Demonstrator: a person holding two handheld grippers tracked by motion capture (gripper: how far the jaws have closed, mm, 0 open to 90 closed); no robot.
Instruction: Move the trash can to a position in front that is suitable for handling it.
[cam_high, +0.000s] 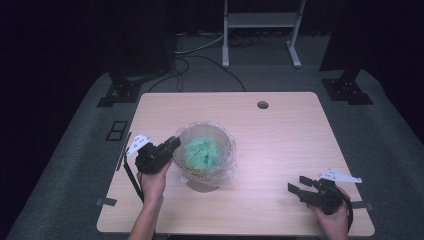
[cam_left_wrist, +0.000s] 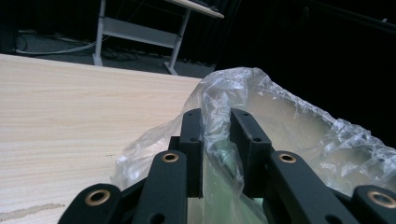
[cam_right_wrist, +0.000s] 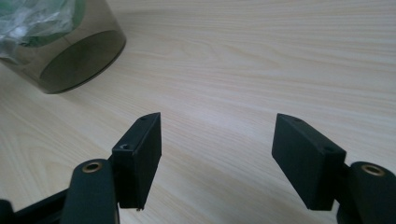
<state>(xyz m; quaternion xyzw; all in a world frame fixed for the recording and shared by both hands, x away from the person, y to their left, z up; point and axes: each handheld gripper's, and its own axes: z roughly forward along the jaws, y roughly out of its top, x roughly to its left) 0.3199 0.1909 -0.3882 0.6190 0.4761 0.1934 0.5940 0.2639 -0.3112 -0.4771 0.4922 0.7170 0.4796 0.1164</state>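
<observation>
A round smoky translucent bin (cam_high: 204, 179) stands near the table's middle, lined with a clear plastic bag (cam_high: 227, 161) that folds over its rim. A crumpled green wad (cam_high: 201, 152) lies inside. My left gripper (cam_high: 174, 142) is at the bin's left rim, shut on the clear plastic bag (cam_left_wrist: 219, 109), whose film is pinched between the jaws. My right gripper (cam_high: 298, 183) rests open near the table's front right, well away from the bin (cam_right_wrist: 70, 56), with only bare wood between its fingers (cam_right_wrist: 140, 149).
The wooden table (cam_high: 280, 135) has a cable hole (cam_high: 262, 105) at the back. Dark stand bases (cam_high: 117, 92) and a white frame (cam_high: 260, 30) sit on the floor beyond it, with cables trailing.
</observation>
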